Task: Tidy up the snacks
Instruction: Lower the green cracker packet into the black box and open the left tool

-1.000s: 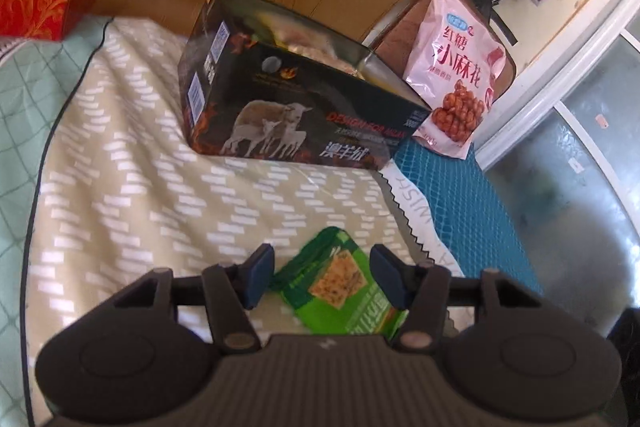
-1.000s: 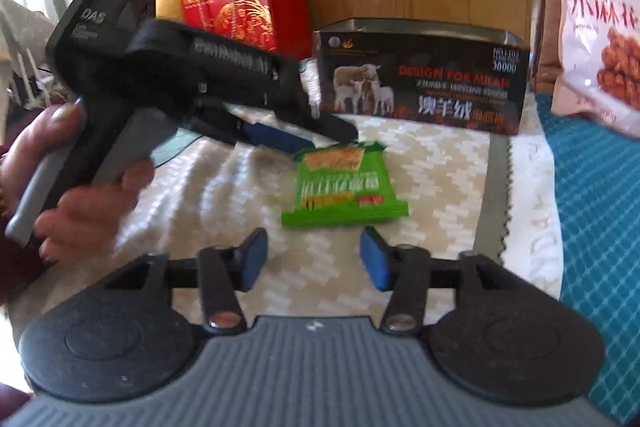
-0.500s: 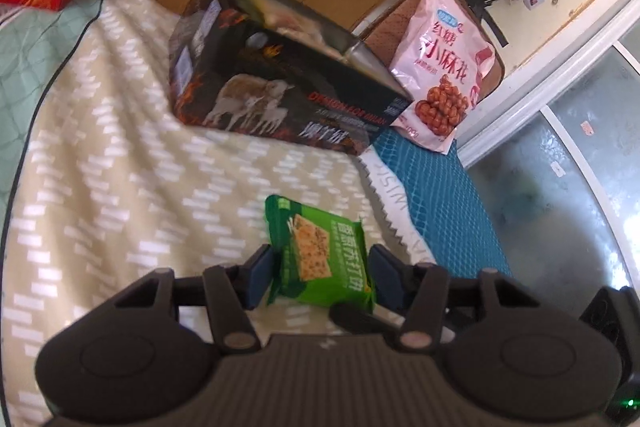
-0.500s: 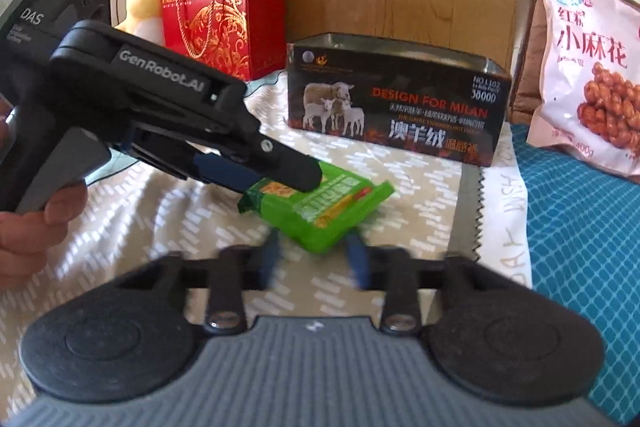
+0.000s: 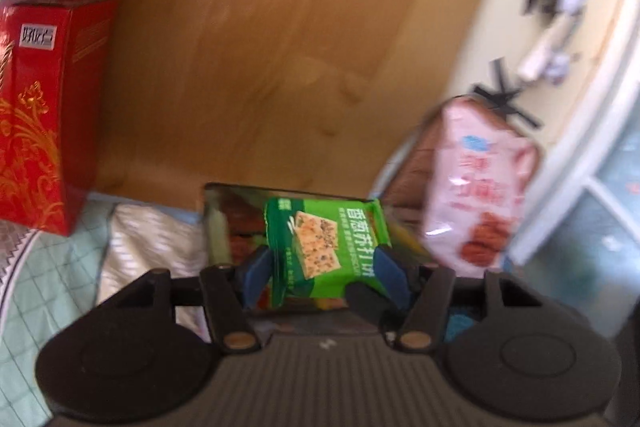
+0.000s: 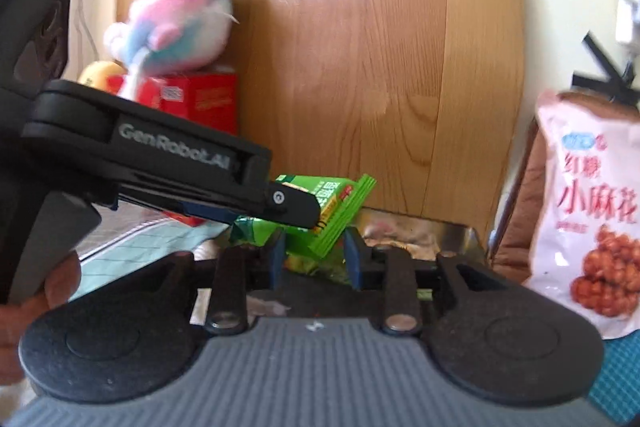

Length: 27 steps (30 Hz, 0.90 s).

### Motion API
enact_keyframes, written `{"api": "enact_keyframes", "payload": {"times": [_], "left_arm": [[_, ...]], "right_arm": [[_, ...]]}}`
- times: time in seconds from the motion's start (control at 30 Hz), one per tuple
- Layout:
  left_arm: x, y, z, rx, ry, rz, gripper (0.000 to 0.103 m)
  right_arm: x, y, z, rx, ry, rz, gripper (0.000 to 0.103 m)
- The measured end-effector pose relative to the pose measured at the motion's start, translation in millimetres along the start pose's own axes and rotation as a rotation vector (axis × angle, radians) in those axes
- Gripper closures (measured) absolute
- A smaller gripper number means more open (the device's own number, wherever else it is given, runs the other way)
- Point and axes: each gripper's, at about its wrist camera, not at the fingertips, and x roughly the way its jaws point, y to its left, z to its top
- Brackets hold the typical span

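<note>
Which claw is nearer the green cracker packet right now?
Left. The left claw is clamped on the green cracker packet, holding it above the open black tin. The right claw sits just below and behind the packet, apparently not gripping it.

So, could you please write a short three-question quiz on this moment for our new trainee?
1. True or false: the left gripper holds the green cracker packet clear of the bed.
2. Multiple choice: what lies right under the packet? A) the red gift box B) the open tin box C) the pink snack bag
3. Fill in: the plush toy sits on top of the ____.

Key
1. True.
2. B.
3. Red gift box.
</note>
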Motion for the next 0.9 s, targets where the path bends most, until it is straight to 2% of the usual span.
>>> {"api": "enact_keyframes", "payload": {"times": [0.07, 0.13, 0.33, 0.47, 0.6, 0.77, 0.9], "left_arm": [[-2, 2, -3, -0.015, -0.003, -0.005, 0.046], [-11, 1, -9, -0.009, -0.025, -0.027, 0.046], [-39, -7, -49, 0.018, -0.038, -0.046, 0.046], [-51, -21, -85, 0.068, -0.022, -0.002, 0.046], [-53, -30, -117, 0.090, 0.007, 0.055, 0.046], [-51, -36, -141, 0.101, 0.032, 0.145, 0.046], [-60, -36, -153, 0.117, 0.013, 0.204, 0.046]], "right_arm": [[0, -3, -4, 0.029, 0.013, -0.030, 0.069], [-17, -9, -11, 0.078, -0.009, -0.007, 0.067], [-63, -14, -36, 0.154, -0.014, -0.011, 0.067], [-86, -13, -62, 0.222, 0.019, -0.062, 0.066], [-104, -10, -81, 0.288, 0.023, -0.115, 0.057], [-111, -4, -97, 0.330, 0.039, -0.160, 0.056], [-117, 2, -104, 0.348, 0.048, -0.165, 0.056]]}}
